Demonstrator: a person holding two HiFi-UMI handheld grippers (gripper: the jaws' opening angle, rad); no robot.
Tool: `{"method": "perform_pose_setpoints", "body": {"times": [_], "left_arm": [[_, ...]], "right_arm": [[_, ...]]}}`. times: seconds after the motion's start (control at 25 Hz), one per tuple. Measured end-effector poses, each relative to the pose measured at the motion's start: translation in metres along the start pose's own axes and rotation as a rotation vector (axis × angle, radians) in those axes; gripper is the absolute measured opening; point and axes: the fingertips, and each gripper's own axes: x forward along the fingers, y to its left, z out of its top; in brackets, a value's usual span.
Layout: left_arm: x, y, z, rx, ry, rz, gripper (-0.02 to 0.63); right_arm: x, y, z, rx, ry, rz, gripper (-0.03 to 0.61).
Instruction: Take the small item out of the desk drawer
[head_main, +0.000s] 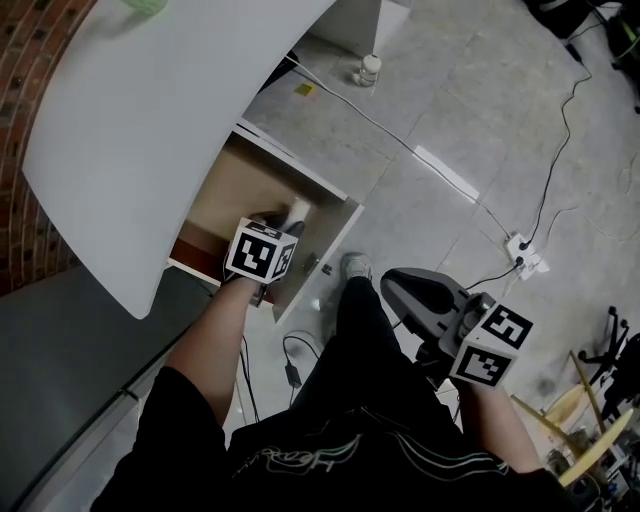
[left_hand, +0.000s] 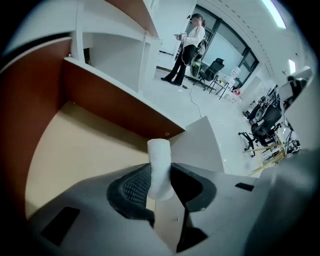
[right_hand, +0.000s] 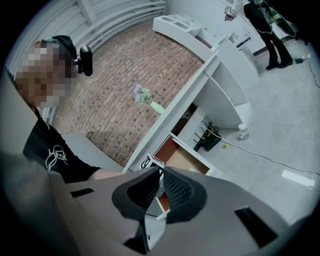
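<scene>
My left hand-held gripper (left_hand: 161, 176) — ribbed black pads (left_hand: 131, 189) clamped on a small white cylinder (left_hand: 159, 154) — over smooth beige drawer (left_hand: 80, 150).

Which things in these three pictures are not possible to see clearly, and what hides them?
1. Head view: the rear of the drawer lies under the white desk top; anything there is hidden.
2. Head view: the left gripper covers most of the white cylinder.
3. Left gripper view: the fingers hide the white cylinder's lower end.
4. Head view: the far bottle is too small for its label to be read.
</scene>
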Motion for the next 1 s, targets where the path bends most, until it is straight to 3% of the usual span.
{"method": "perform_pose_setpoints", "body": {"times": [0.48,0.84,1.0], "left_arm": [[-0.138,-0.074,0.014,0.007,-0.220,-0.012,0.140],[-0.288,-0.167,0.014,0.041,-0.444,-0.128,0.140],[-0.355,-0.211,0.012,0.017,-0.542,-0.176,0.140]], "right_arm": [[-0.027,0.084,-0.001,-0.128,-0.070,-0.004,0.055],[-0.066,0.171,0.011,-0.271,-0.122,0.022,0.055],[-0.089,0.214,0.016,-0.360,-0.149,0.039,0.055]]}}
